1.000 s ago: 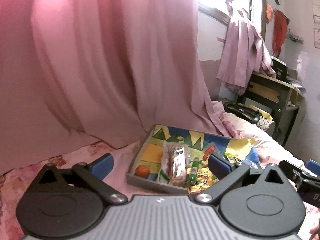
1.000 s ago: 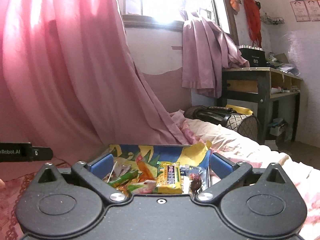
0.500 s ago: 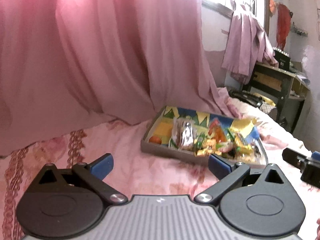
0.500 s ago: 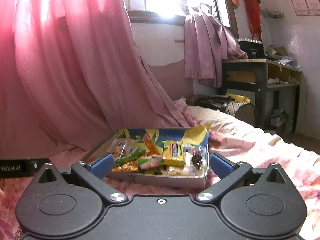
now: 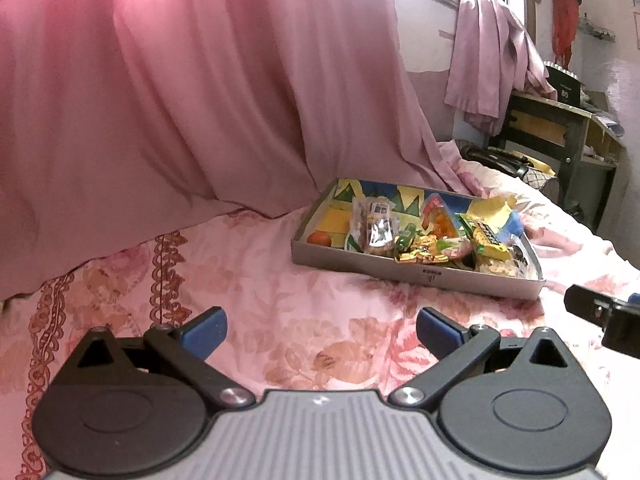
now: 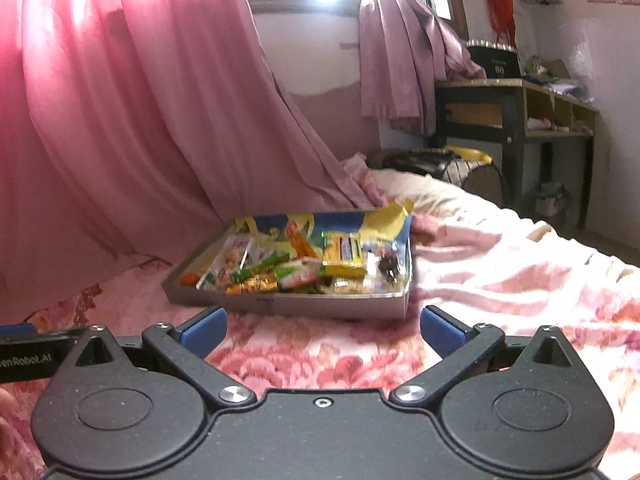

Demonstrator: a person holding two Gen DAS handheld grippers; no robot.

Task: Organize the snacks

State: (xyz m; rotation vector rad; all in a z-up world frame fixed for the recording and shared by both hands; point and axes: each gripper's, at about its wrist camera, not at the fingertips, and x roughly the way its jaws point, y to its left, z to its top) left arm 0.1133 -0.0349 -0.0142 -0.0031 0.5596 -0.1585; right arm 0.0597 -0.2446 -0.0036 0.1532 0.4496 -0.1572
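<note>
While both grippers are hanging wide apart and holding nothing, the snacks are lying gathered in the shallow grey cardboard tray point(image 5: 416, 276) right of frame centre

The left gripper point(image 5: 320, 330) and right gripper point(image 6: 322, 330) are hovering low in frame over the pink floral bedspread point(image 5: 280, 304), short of the tray; the mixed wrapped snacks point(image 6: 304, 268) are crowding its right half, fitting either sorting underway or finished, so no particular move is being called for

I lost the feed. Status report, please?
Left gripper open, empty. Right gripper open, empty. Snacks piled in tray on bed. Nothing between.
</note>
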